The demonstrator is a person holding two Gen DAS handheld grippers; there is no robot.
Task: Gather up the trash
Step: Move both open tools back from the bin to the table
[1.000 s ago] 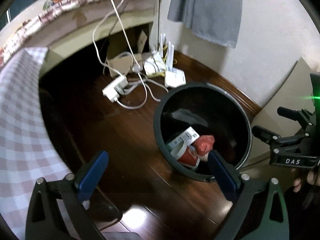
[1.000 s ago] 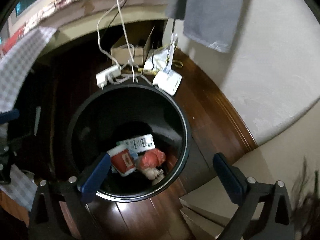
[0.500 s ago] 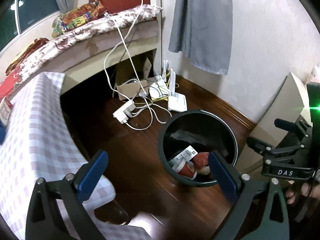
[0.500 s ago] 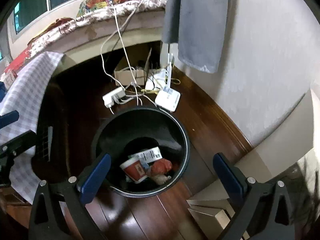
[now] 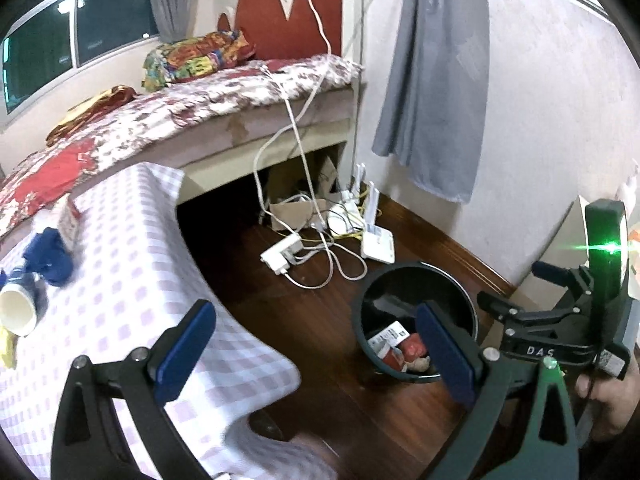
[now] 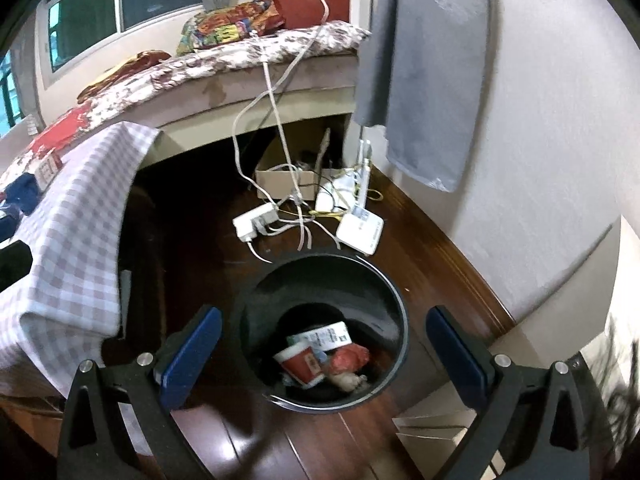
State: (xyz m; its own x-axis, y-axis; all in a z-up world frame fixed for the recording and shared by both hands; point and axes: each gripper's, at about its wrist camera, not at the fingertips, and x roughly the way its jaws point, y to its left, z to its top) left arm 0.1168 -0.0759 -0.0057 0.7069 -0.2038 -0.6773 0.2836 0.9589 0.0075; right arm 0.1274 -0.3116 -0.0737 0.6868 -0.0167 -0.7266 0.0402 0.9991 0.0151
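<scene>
Dark wood floor (image 6: 436, 248), bed (image 5: 224, 96), window (image 5: 72, 28).

Left wrist view looks down from above the checked desk (image 5: 132, 280) corner, facing the bed (image 5: 224, 92) and far wall. Right wrist view sits closer, looking almost straight into the black bin (image 6: 394, 304) (its rim between the blue fingers). Both share the bin (image 5: 460, 284), white power strip (image 5: 282, 254), floor cables and grey curtain (image 6: 424, 68).

We see a bed (image 5: 240, 96) with a floral cover at the far side, white cables (image 5: 296, 152) hanging from it to a power strip (image 5: 282, 254) on the dark wooden floor (image 5: 320, 392). A grey curtain (image 5: 436, 80) hangs to the right.
</scene>
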